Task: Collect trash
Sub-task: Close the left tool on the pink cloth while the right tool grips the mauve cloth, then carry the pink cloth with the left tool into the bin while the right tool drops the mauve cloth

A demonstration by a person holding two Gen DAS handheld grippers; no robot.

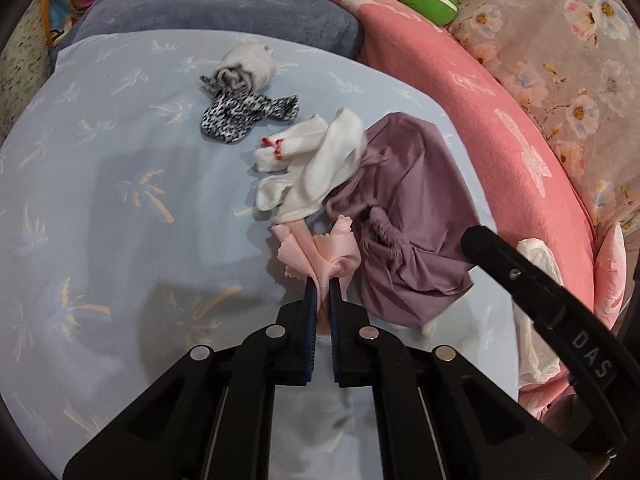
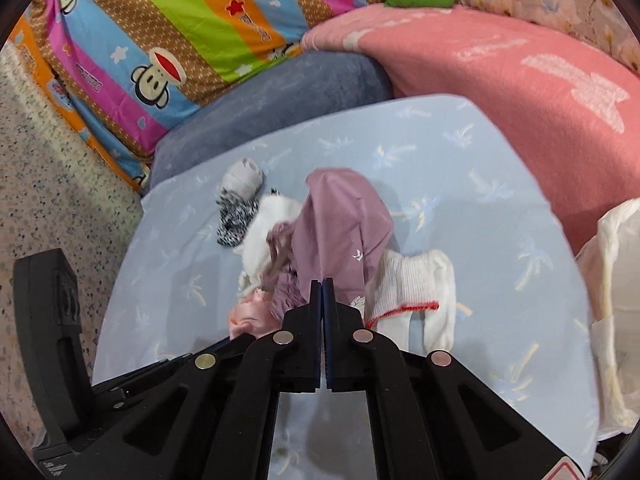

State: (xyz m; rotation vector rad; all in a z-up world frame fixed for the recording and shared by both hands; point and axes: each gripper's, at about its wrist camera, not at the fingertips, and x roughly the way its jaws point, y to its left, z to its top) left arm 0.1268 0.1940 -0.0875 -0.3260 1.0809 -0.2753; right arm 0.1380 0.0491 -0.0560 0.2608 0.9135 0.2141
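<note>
A heap of cloth lies on a light blue palm-print sheet (image 1: 100,168). My left gripper (image 1: 324,276) is shut on a pale pink cloth (image 1: 320,252) at the heap's near edge. A purple garment (image 1: 408,208) lies just to the right of it, and one of my right gripper's fingers (image 1: 492,252) reaches onto its near right edge. In the right wrist view my right gripper (image 2: 322,282) is shut on the purple garment (image 2: 344,220), which is pulled up into a tent. White socks with red stitching (image 1: 320,160) (image 2: 408,280) lie against it.
Farther back lie a black-and-white speckled cloth (image 1: 240,114) and a rolled grey-white sock (image 1: 246,66). A pink blanket (image 1: 460,92) borders the right, a grey-blue cushion (image 1: 220,8) the back. A white plastic bag (image 2: 616,280) sits at the right, speckled floor (image 2: 48,160) at the left.
</note>
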